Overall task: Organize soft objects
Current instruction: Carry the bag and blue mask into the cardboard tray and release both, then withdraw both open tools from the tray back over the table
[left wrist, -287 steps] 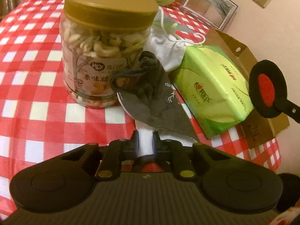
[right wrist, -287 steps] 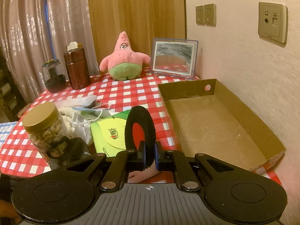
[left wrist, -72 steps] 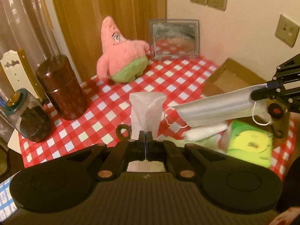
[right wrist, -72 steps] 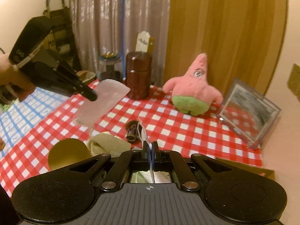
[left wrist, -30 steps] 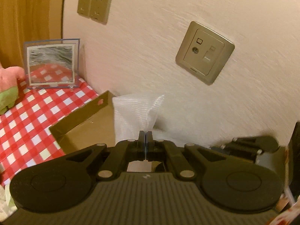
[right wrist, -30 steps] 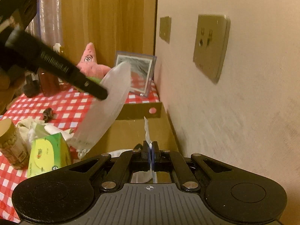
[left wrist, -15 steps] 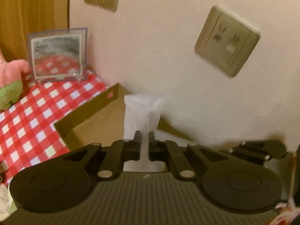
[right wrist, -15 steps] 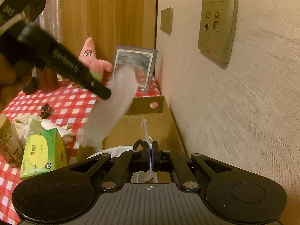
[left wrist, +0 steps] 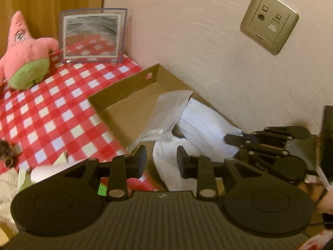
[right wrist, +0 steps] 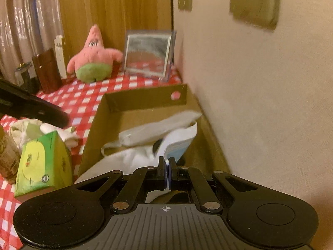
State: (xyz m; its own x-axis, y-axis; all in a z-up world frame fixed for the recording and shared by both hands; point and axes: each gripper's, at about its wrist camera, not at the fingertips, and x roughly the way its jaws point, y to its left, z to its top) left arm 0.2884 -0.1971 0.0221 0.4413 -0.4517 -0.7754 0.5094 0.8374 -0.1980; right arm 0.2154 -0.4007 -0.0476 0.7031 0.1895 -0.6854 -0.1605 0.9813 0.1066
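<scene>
mask (left wrist: 206, 125): white pleated face mask, lying in the cardboard box (left wrist: 124, 87) beside the wall, one edge pinched by the right claw (right wrist: 167, 163).
wrapper (left wrist: 166, 112): clear plastic sleeve, lying slack across the far end of the mask inside the box; touching it, free of both claws.
left claw (left wrist: 161, 158): jaws opening, nothing pressed between the pads; the wrapper lies just beyond the tips, already let go.
right claw: closed tight on a thin white edge of the mask, low over the box floor.
weight: judged very light; both items would drift or flutter on release rather than drop true.
stiffness: judged limp; the mask folds along its pleats, the wrapper bends under its own weight.
surface: wrapper judged slick, liable to slide out of a shallow pinch; mask fabric should hold better.
fragility: low, though an ear loop could snag on a claw tip.
hold point: for the mask, a hem or folded edge, taken deep in the pads; for the wrapper, a sealed end, not the flat middle.
remaining soft items: green tissue pack (right wrist: 43, 160) and white cloth (right wrist: 31, 131) on the checked desk (left wrist: 52, 104), outside the box; pink plush star (right wrist: 94, 57) at the far end by the mirror (right wrist: 148, 54).
risk: mask may cling to the right claw on opening.
</scene>
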